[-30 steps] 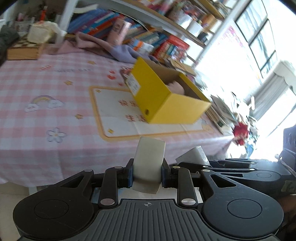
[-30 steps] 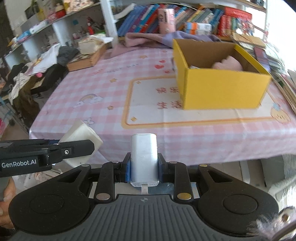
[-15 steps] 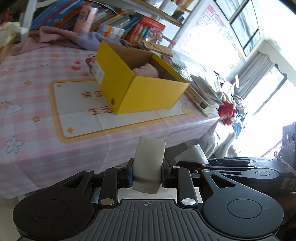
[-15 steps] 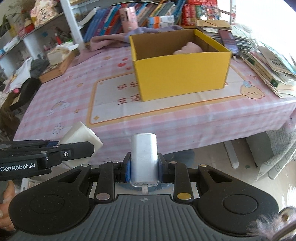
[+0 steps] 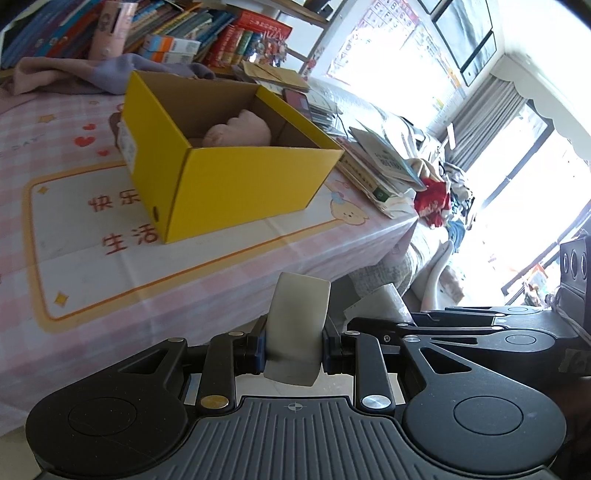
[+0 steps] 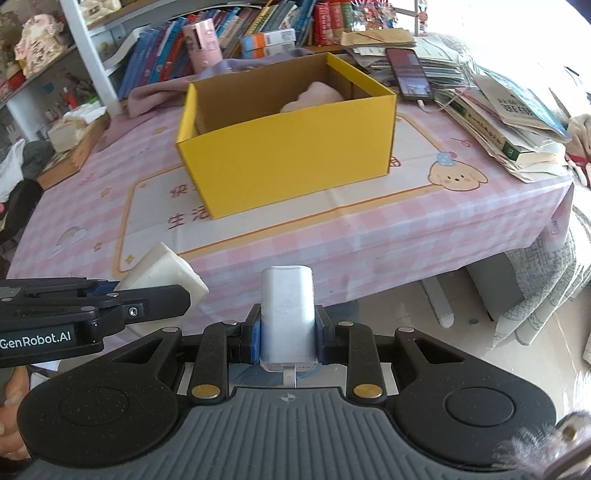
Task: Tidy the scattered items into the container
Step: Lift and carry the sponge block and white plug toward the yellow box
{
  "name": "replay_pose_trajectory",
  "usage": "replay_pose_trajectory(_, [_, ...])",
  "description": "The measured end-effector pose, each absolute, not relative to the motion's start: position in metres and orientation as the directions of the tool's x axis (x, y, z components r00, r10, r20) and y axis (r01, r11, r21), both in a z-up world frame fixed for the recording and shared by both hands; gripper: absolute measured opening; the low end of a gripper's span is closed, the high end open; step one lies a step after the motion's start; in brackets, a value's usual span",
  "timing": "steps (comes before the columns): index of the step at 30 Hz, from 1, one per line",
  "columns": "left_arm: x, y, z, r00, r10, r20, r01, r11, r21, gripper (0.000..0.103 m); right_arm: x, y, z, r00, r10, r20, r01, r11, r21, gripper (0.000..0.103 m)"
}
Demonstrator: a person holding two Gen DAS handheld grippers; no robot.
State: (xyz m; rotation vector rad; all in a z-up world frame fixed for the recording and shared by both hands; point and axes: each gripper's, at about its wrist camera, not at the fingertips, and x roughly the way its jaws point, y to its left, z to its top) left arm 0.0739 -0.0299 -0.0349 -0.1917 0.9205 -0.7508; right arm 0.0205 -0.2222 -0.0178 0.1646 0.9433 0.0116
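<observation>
An open yellow cardboard box (image 5: 236, 184) (image 6: 291, 162) stands on the pink checked tablecloth (image 6: 369, 236), with a pink soft item (image 5: 240, 129) (image 6: 314, 98) inside. My left gripper (image 5: 293, 349) is shut on a cream-white block (image 5: 299, 325), held off the table's front edge. My right gripper (image 6: 287, 345) is shut on a white rectangular charger-like block (image 6: 287, 317), also short of the table. In the right wrist view the left gripper with its cream block (image 6: 162, 273) shows at the lower left. The right gripper crosses the lower right of the left wrist view.
Stacked books and papers (image 6: 509, 122) and a phone (image 6: 408, 72) lie right of the box. A purple cloth (image 5: 92, 74) and book shelves (image 6: 258, 26) sit behind it. A wooden tray (image 6: 74, 147) is at the far left. Bright windows (image 5: 517, 147) are to the right.
Both grippers have moved sideways along the table's front and rolled; the yellow box now appears larger and nearer in both views. Each still grips its block.
</observation>
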Motion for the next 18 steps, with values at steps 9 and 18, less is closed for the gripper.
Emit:
replay_pose_trajectory(9, [0.099,-0.068,-0.042,0.342,-0.662,-0.666,0.534,0.721,-0.442,0.025,0.044,-0.254,-0.026,0.579,0.076,-0.811,0.084,0.985,0.152,0.025])
replay_pose_trajectory(18, [0.131,-0.106,-0.04,0.35,-0.649,-0.675,0.545,0.728,-0.417,0.025,0.082,-0.292,-0.024,0.586,0.112,-0.803,0.055,0.983,0.178,0.025])
